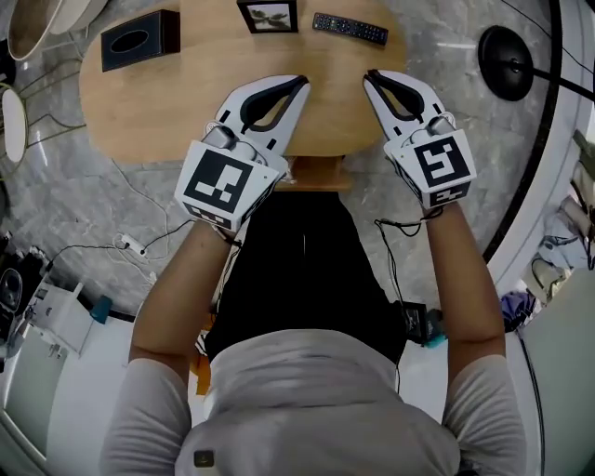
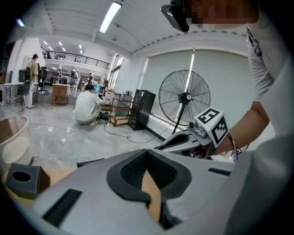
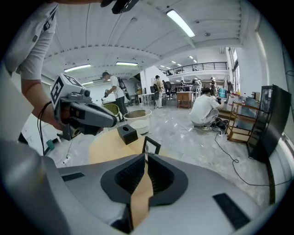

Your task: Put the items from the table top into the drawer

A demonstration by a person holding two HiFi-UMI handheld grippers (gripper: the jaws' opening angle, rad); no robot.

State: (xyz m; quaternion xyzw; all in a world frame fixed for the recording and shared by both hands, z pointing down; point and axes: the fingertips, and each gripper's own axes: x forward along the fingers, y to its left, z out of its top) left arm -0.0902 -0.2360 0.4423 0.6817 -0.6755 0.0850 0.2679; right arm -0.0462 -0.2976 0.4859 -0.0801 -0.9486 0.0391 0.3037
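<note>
Three items lie at the far side of the oval wooden table [image 1: 167, 102]: a black tissue box [image 1: 139, 39], a small picture frame [image 1: 268, 15] and a dark remote control [image 1: 350, 28]. My left gripper [image 1: 302, 82] hovers over the table's near edge with its jaws together and nothing between them. My right gripper [image 1: 370, 74] hangs beside it, also shut and empty. A wooden drawer front [image 1: 316, 175] shows under the table edge, between my arms. The right gripper view looks past its shut tips [image 3: 146, 156] to the frame [image 3: 151, 146] and the tissue box [image 3: 127, 133]. In the left gripper view the tissue box [image 2: 23, 180] sits at the lower left.
A standing fan's black base [image 1: 507, 60] is on the floor to the right, and the fan [image 2: 184, 97] rises behind. A white basin [image 3: 138, 119] stands past the table. Cables and a power strip [image 1: 130, 244] lie on the floor at left. People work far back.
</note>
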